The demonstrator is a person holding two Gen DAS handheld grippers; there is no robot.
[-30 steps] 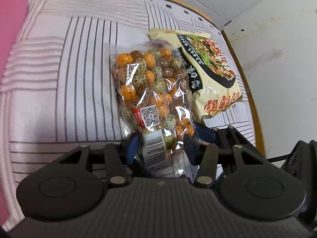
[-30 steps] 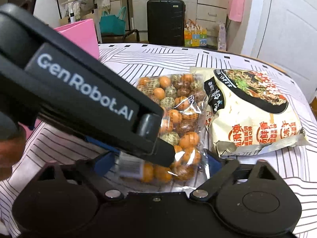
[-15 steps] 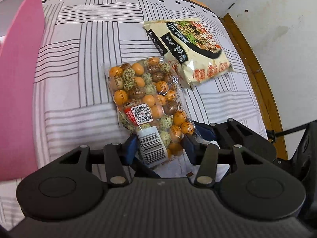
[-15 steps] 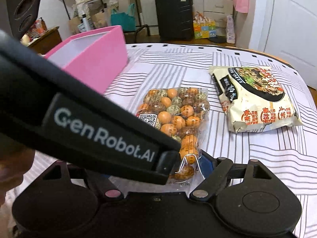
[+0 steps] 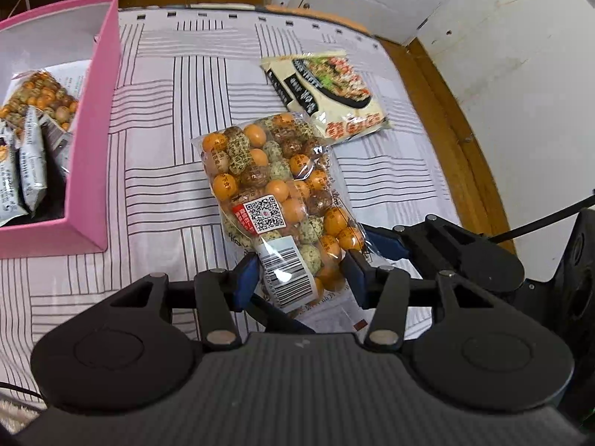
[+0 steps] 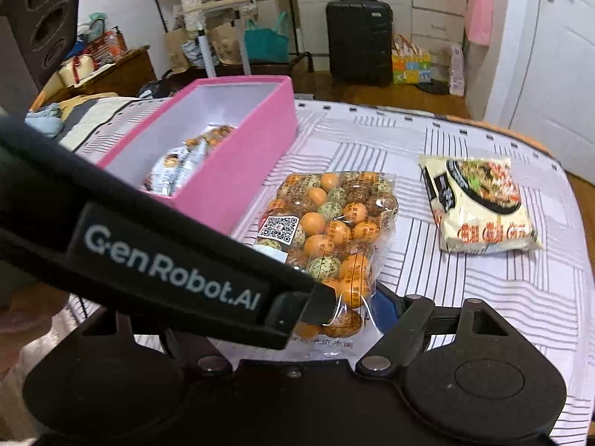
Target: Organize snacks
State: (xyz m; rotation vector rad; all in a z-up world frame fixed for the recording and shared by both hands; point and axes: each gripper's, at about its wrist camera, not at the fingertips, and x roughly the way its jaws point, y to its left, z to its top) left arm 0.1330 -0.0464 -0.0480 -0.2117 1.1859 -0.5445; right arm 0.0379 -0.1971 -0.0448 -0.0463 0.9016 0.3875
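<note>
A clear bag of orange and speckled round snacks (image 5: 275,193) hangs lifted above the striped tablecloth; it also shows in the right wrist view (image 6: 334,238). My left gripper (image 5: 301,278) is shut on the bag's near end. My right gripper (image 6: 334,319) is under the same end; only its right finger (image 6: 386,306) shows, and the left gripper's body hides the rest. A cream noodle packet (image 5: 327,96) lies flat further right; it also shows in the right wrist view (image 6: 479,204). A pink box (image 5: 93,141) on the left holds several snack packs (image 5: 33,148).
The table's wooden edge (image 5: 457,141) runs along the right, with a white wall beyond. In the right wrist view a black suitcase (image 6: 359,39), bags and shelves stand on the floor behind the table, and the pink box (image 6: 238,163) sits left of the bag.
Both grippers have risen and drawn back with the snack bag, lifting it off the cloth. The pink box and its contents have come into view on the left.
</note>
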